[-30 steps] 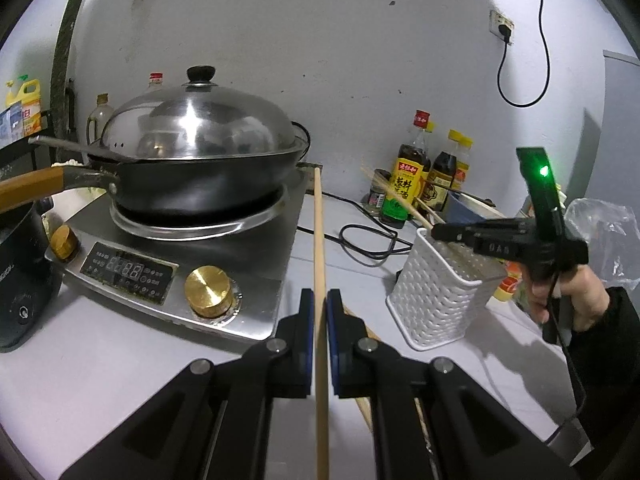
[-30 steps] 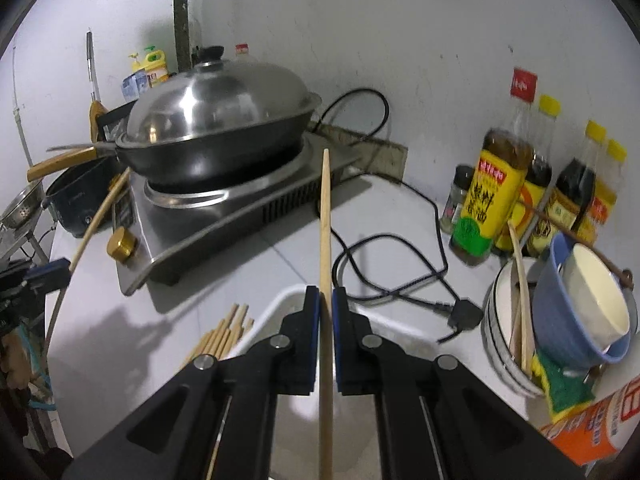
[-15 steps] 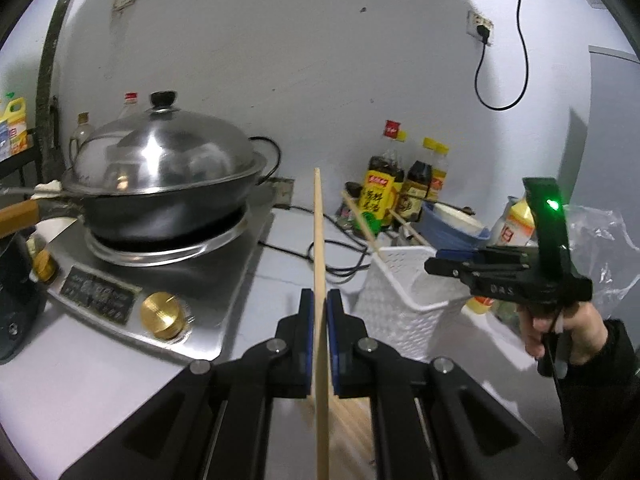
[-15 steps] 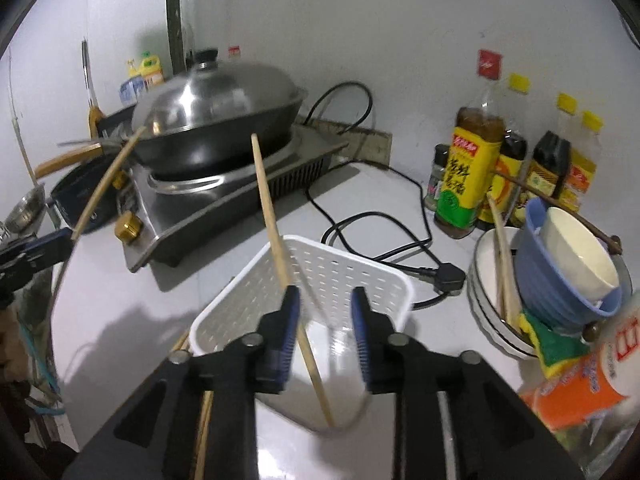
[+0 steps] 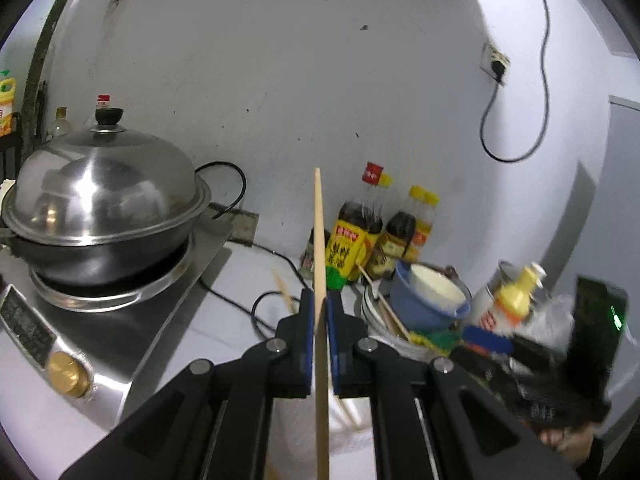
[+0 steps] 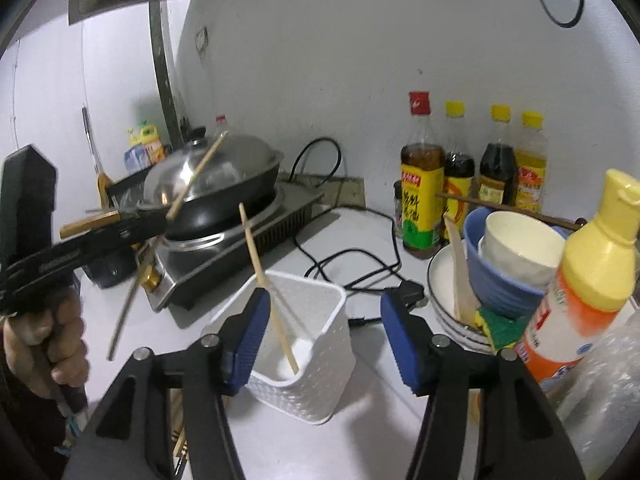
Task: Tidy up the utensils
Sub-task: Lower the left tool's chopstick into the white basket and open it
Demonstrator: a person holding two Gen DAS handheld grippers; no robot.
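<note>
Between right gripper (image 6: 324, 328) opening jaws | chopstick (image 6: 268, 288) leaning in holder (image 6: 320, 364), untouched

Dim, cool indoor light. Glare on the lid (image 5: 100, 184). Strong fisheye bending and dark corners. Motion blur on the squeeze bottle (image 6: 580, 280).

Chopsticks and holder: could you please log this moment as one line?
left gripper: shut on chopstick | right gripper: opening, nothing gripped | holder: one chopstick leaning inside
</note>
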